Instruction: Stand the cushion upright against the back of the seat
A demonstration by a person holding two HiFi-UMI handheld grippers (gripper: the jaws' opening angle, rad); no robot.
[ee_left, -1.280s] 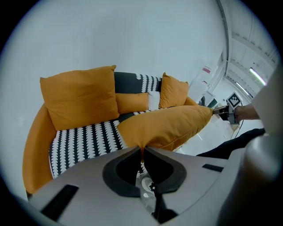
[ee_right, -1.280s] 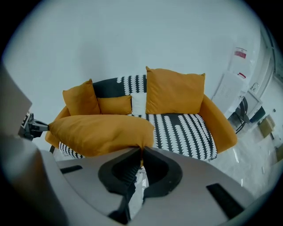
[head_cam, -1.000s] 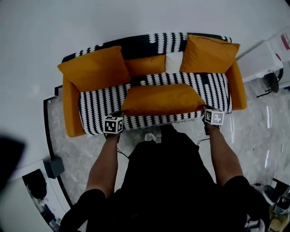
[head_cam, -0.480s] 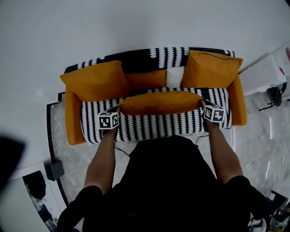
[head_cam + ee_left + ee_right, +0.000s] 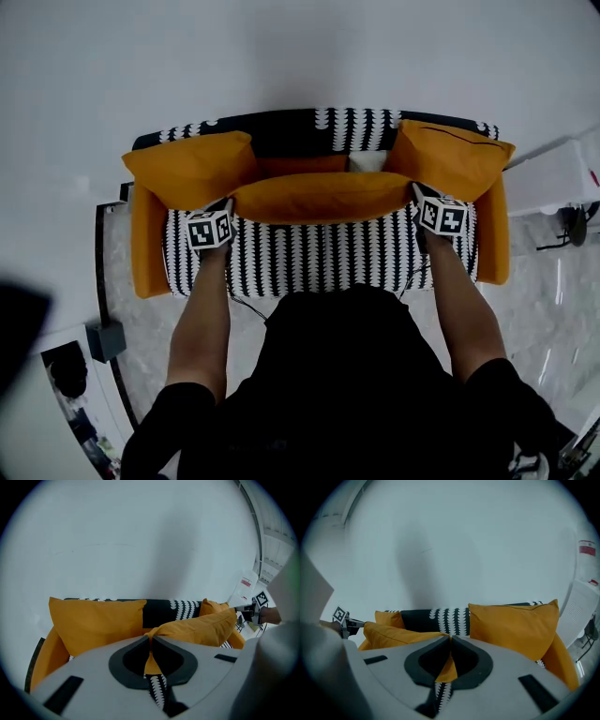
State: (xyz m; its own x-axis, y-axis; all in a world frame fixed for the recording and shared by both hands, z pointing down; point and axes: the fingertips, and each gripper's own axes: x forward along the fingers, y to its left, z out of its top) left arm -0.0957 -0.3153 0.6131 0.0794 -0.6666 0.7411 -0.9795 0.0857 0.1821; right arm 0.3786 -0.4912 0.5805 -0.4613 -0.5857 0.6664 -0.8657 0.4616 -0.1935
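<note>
A long orange cushion (image 5: 323, 197) hangs lifted over the striped seat (image 5: 319, 253) of a small sofa, close to the black-and-white backrest (image 5: 328, 127). My left gripper (image 5: 225, 208) is shut on the cushion's left corner (image 5: 157, 631). My right gripper (image 5: 419, 195) is shut on its right corner (image 5: 440, 633). Orange fabric is pinched between the pads in both gripper views. The cushion (image 5: 199, 625) stretches level between the two grippers (image 5: 401, 634).
Two square orange cushions lean in the sofa's corners, one left (image 5: 187, 169) and one right (image 5: 450, 157). Orange armrests (image 5: 145, 244) flank the seat. A white wall stands behind the sofa. A white unit (image 5: 562, 173) stands to the right, and a dark box (image 5: 103, 339) sits on the floor left.
Both grippers have carried the cushion up off the front of the seat and back toward the backrest. It now covers the small orange and white cushions at the back.
</note>
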